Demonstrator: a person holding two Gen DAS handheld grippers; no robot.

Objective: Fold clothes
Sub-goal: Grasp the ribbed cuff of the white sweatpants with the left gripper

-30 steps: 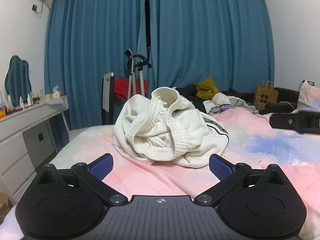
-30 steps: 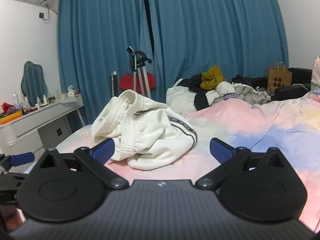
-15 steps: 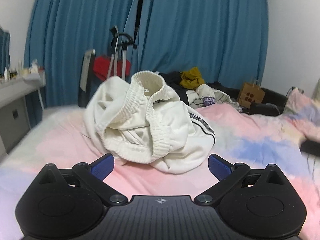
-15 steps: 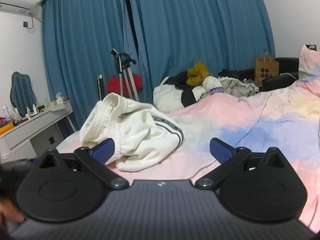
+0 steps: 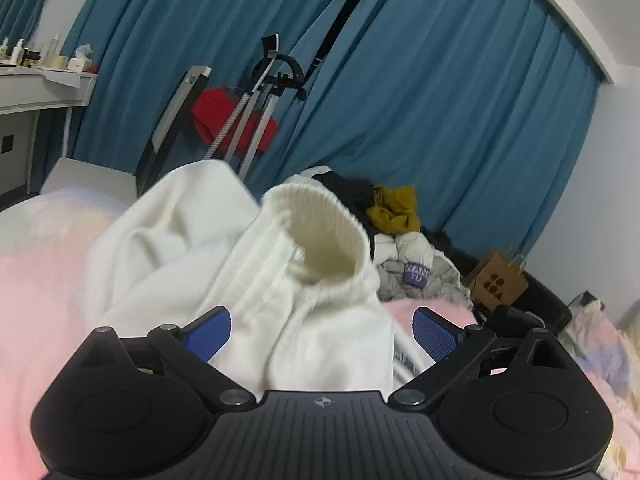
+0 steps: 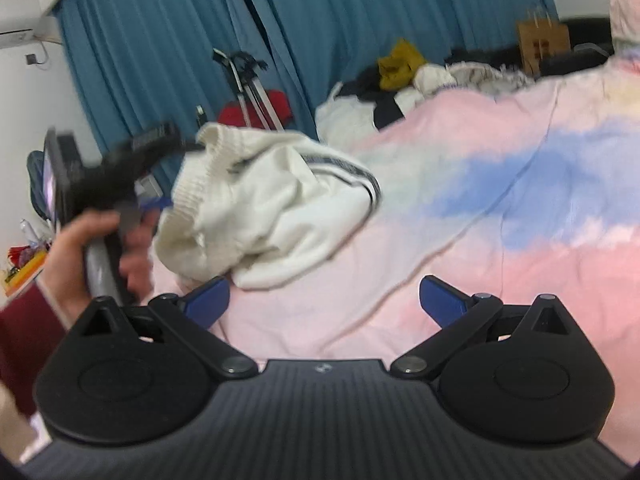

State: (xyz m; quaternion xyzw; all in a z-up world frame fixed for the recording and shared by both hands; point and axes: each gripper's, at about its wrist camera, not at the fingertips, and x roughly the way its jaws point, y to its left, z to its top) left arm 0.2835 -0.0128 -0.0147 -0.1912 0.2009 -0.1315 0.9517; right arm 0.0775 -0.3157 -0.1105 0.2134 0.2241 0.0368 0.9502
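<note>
A crumpled white garment (image 5: 248,264) lies heaped on the pink bed (image 6: 500,264), directly between the spread fingers of the left gripper (image 5: 320,330), while the right gripper (image 6: 324,298), also released, hangs farther back.

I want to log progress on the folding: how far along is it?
Nothing looks folded yet: the white garment lies crumpled on the bedspread. In hand: the open left gripper has white cloth between its fingers, unclamped; the right gripper is open over bare bedspread. Left: grasping, spreading, folding, plus the clothes pile behind.
</note>
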